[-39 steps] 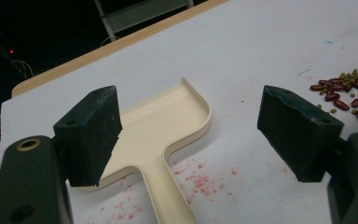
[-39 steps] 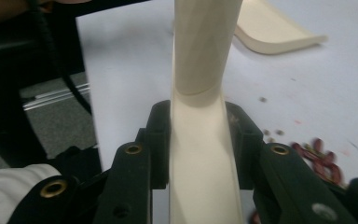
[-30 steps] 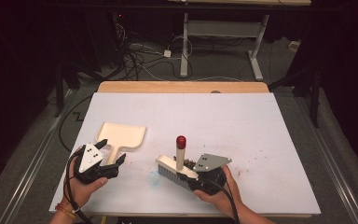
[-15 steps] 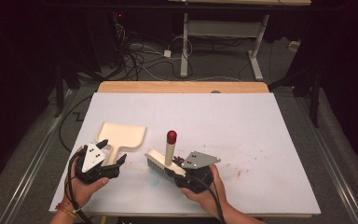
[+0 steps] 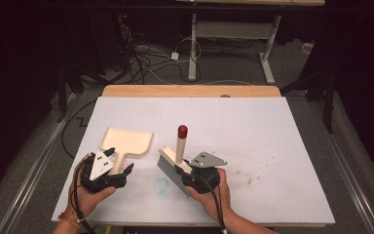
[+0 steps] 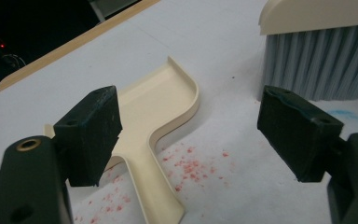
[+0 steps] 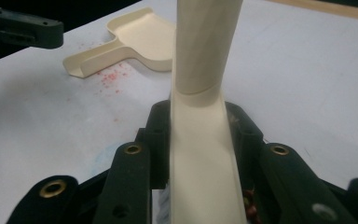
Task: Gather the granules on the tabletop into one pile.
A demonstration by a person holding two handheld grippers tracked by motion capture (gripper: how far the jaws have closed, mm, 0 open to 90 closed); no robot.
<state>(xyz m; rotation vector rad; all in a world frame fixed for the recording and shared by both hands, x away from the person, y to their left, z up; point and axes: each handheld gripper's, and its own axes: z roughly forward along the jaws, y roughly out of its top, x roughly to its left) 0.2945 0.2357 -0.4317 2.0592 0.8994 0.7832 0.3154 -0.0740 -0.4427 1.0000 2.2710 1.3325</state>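
No text, label, brand, number or sign is being shown legibly on anything in the pictures.

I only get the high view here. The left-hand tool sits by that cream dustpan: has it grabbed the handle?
Observer: No. In the left gripper view the left gripper stands open, the dustpan handle lying between its jaws, untouched.
Operator: And the brush, is it really held?
Observer: Yes. The right gripper is shut on the brush base, below its upright handle.
Operator: What are they sweeping?
Observer: Pink crumbs lie on the white table beside the dustpan's handle.
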